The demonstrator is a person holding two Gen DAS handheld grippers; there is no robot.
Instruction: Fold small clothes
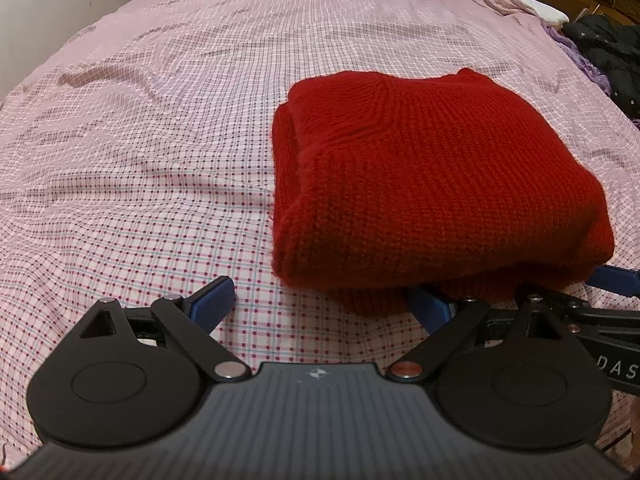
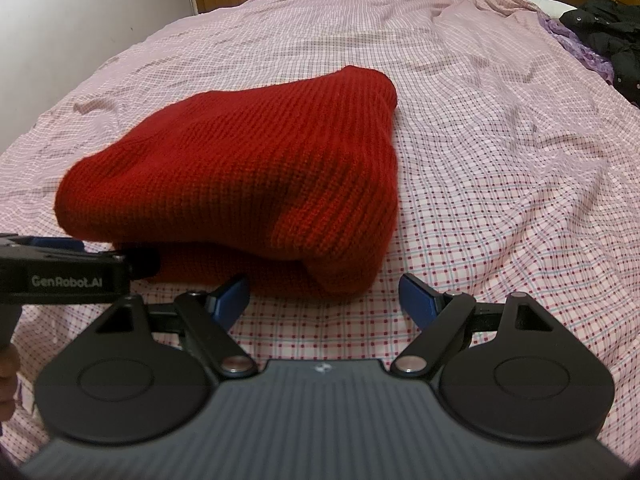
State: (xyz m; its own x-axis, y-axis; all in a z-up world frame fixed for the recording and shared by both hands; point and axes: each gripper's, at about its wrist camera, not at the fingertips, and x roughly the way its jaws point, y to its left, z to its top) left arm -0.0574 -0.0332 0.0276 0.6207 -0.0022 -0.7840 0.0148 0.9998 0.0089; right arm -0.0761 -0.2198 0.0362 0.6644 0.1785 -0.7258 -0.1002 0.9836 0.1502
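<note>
Grippers sit nearest, each seen from its own wrist camera. Left gripper [image 1: 324, 300] has its blue-padded fingers [image 1: 214, 300] spread wide and holds nothing; the pad at 7 o'clock lies over bare sheet, the other is tucked at the sweater's near hem, whether touching I cannot tell. Right gripper [image 2: 324, 296] is likewise spread wide and empty, its pads apart from the knit at its near edge. Beyond them, the red knitted sweater [image 1: 432, 176] lies folded into a thick bundle on the pink checked bedsheet [image 1: 140, 160], toward 2 o'clock in the left view, 10 o'clock in the right. Farthest, at 2 o'clock, dark clothes [image 2: 616, 44] lie heaped beside purple fabric [image 2: 580, 46].
</note>
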